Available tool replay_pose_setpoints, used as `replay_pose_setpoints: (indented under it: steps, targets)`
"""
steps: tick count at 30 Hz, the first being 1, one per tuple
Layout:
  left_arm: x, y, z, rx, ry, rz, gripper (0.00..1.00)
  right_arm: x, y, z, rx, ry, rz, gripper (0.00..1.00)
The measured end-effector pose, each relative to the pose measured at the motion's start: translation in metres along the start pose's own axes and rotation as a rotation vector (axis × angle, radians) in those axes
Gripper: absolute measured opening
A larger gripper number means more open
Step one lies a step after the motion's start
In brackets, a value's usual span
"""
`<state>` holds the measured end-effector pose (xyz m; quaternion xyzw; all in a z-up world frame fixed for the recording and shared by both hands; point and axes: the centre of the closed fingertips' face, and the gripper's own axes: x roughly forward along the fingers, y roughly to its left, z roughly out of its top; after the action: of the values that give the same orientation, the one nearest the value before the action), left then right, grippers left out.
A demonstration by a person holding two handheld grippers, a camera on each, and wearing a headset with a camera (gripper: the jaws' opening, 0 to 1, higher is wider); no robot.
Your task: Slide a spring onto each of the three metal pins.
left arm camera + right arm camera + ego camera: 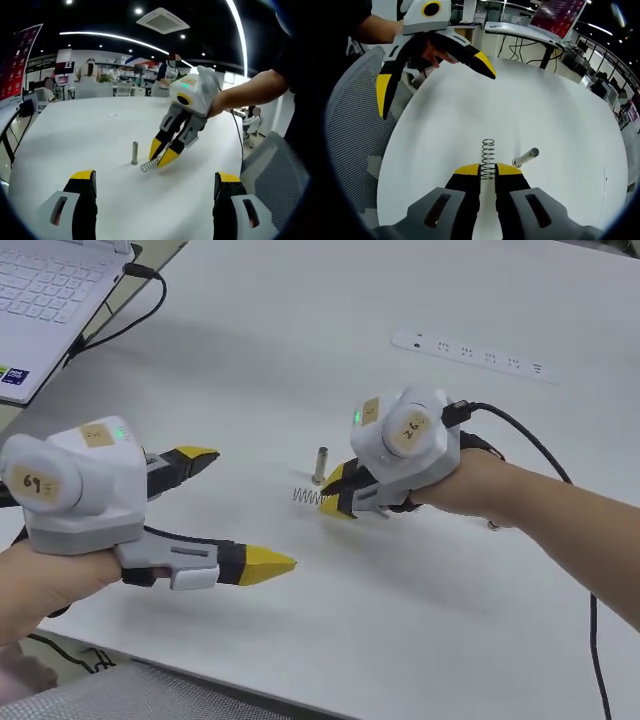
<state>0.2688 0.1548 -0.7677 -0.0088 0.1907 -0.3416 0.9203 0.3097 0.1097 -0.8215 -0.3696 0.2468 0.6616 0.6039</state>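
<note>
One short metal pin (321, 465) stands upright on the white table (300, 340). My right gripper (335, 492) is shut on one end of a small wire spring (305, 497), held low and roughly level just in front of the pin. In the right gripper view the spring (488, 149) juts forward from between my closed jaws (488, 170), with the pin (526, 157) just to its right. My left gripper (235, 508) hovers open and empty near the table's front edge. In its own view its jaws (155, 176) stand wide apart, facing the spring (148, 165) and the pin (134, 152).
A white laptop (50, 290) with a black cable (130, 320) sits at the far left. A white power strip (470, 352) lies at the back right. A grey mesh chair (355, 125) stands at the table's near edge. People stand far off in the room.
</note>
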Motion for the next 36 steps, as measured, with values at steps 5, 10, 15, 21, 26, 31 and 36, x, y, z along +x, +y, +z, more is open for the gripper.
replay_pose_setpoints:
  steps: [5,10,15,21,26,31,36]
  targets:
    - [0.002,-0.001,0.001,0.003,0.002,-0.007,0.95,-0.011,0.003,-0.004,-0.005,-0.008,-0.007,0.08]
    - [0.008,-0.007,0.002,0.008,0.003,-0.026,0.95,-0.024,0.008,-0.006,0.007,-0.028,-0.018,0.08]
    - [0.014,-0.016,0.004,0.015,0.003,-0.049,0.95,-0.034,0.013,-0.009,0.0,-0.035,-0.025,0.08]
    - [0.02,-0.025,0.006,0.021,0.006,-0.082,0.95,-0.047,0.019,-0.01,-0.015,-0.04,-0.03,0.08]
    - [0.026,-0.03,0.008,0.029,0.008,-0.105,0.94,-0.055,0.024,-0.011,-0.03,-0.037,-0.032,0.08]
    - [0.033,-0.038,0.009,0.041,0.014,-0.136,0.89,-0.06,0.029,-0.015,-0.023,-0.039,-0.034,0.08]
    - [0.043,-0.048,0.012,0.061,0.015,-0.177,0.8,-0.065,0.037,-0.019,-0.022,-0.038,-0.03,0.08]
